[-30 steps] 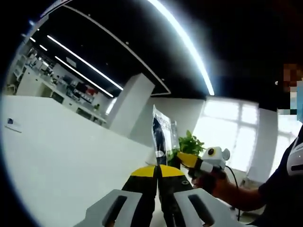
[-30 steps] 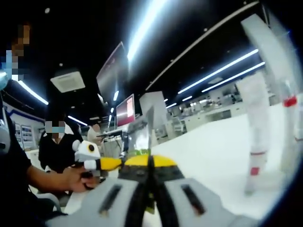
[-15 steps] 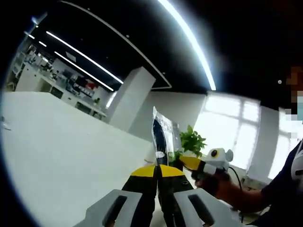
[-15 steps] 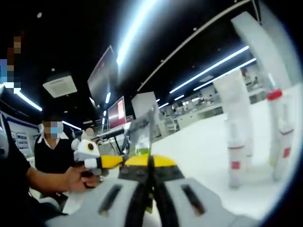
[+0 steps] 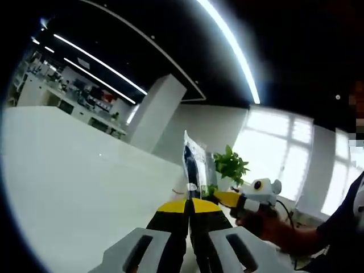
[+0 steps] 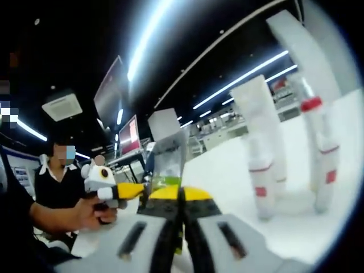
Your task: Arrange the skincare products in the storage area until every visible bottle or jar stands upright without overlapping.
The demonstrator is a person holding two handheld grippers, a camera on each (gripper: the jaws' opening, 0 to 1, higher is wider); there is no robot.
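A clear plastic sachet (image 5: 194, 165) with dark and green print stands upright, pinched from two sides. My left gripper (image 5: 189, 202) is shut on its lower edge in the left gripper view. The right gripper's yellow tip (image 5: 226, 197) reaches it from the right, held by a hand. In the right gripper view, my right gripper (image 6: 181, 193) is shut on the same sachet (image 6: 168, 163), and the left gripper (image 6: 132, 190) comes in from the left. Two white bottles with red bands (image 6: 261, 173) (image 6: 318, 156) stand upright on the white table to the right.
The white table (image 5: 68, 176) spreads out wide to the left. A green plant (image 5: 231, 164) stands behind the sachet. Tall white tubes (image 6: 259, 114) rise behind the bottles. A person (image 6: 57, 187) sits at the far left.
The right gripper view has swung, so the white bottles sit further left in it. Both grippers stay shut on the sachet, which keeps its place between them.
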